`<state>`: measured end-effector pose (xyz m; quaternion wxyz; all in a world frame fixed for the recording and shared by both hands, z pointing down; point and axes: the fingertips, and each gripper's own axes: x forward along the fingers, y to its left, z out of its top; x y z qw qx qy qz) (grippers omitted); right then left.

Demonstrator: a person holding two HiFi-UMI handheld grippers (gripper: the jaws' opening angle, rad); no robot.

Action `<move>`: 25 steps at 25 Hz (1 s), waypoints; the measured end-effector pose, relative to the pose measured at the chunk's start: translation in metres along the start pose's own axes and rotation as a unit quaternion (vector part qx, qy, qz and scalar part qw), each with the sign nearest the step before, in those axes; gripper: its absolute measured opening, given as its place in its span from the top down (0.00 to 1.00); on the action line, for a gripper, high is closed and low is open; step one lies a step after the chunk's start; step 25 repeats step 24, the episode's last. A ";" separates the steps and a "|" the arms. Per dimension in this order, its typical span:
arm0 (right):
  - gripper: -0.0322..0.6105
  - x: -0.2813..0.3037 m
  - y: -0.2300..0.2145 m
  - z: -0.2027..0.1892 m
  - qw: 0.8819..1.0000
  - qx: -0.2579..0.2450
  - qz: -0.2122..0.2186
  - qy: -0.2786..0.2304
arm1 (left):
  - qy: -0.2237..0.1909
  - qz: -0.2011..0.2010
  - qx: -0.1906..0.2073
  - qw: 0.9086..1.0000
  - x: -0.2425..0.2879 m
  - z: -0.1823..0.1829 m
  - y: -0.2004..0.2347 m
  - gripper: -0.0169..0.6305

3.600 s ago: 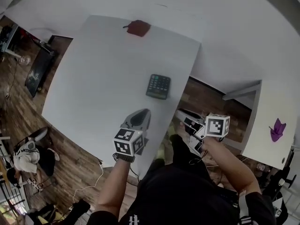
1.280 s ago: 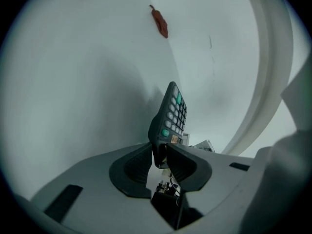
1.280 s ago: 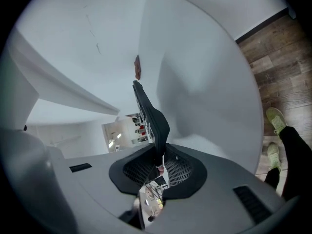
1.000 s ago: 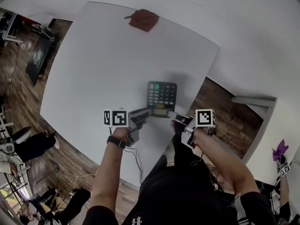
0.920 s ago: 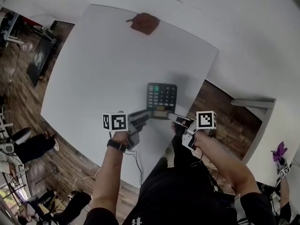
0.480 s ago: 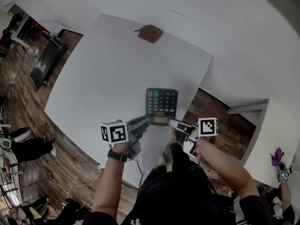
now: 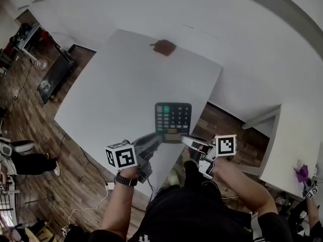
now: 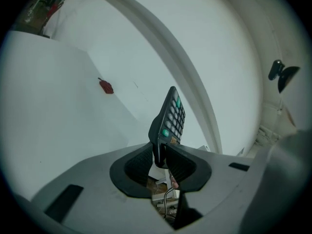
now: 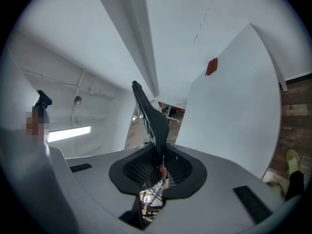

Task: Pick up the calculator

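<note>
The dark calculator with green and grey keys hangs in the air above the white table, lifted off its surface. My left gripper is shut on its near left corner, and my right gripper is shut on its near right corner. In the left gripper view the calculator rises edge-on from between the pads, keys facing right. Seen from the right gripper view, the calculator stands as a thin dark slab clamped in the jaws.
A small reddish-brown object lies near the table's far edge. A second white table stands at the right with a purple item on it. Wooden floor, cables and a person lie to the left.
Both grippers have risen together with the calculator, which was lying on the table a second ago and now hangs above it. The grip on both corners is unchanged.
</note>
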<state>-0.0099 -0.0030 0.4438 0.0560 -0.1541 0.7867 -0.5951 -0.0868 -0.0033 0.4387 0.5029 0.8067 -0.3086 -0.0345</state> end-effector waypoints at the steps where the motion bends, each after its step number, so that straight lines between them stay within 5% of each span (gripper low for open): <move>1: 0.85 -0.003 0.015 -0.012 1.000 -0.009 0.002 -0.001 | -0.006 -0.004 0.008 1.000 -0.014 -0.006 -0.013 0.84; 9: 0.85 -0.019 0.098 -0.060 0.998 -0.057 0.030 -0.022 | -0.067 -0.049 0.044 0.996 -0.079 -0.022 -0.084 0.85; 19: 0.85 -0.018 0.143 -0.074 0.992 -0.113 0.048 -0.030 | -0.107 -0.064 0.091 0.988 -0.113 -0.017 -0.120 0.85; 25: 0.85 -0.011 0.088 0.001 0.992 -0.112 0.056 -0.023 | -0.118 -0.060 0.083 0.988 -0.042 0.024 -0.078 0.85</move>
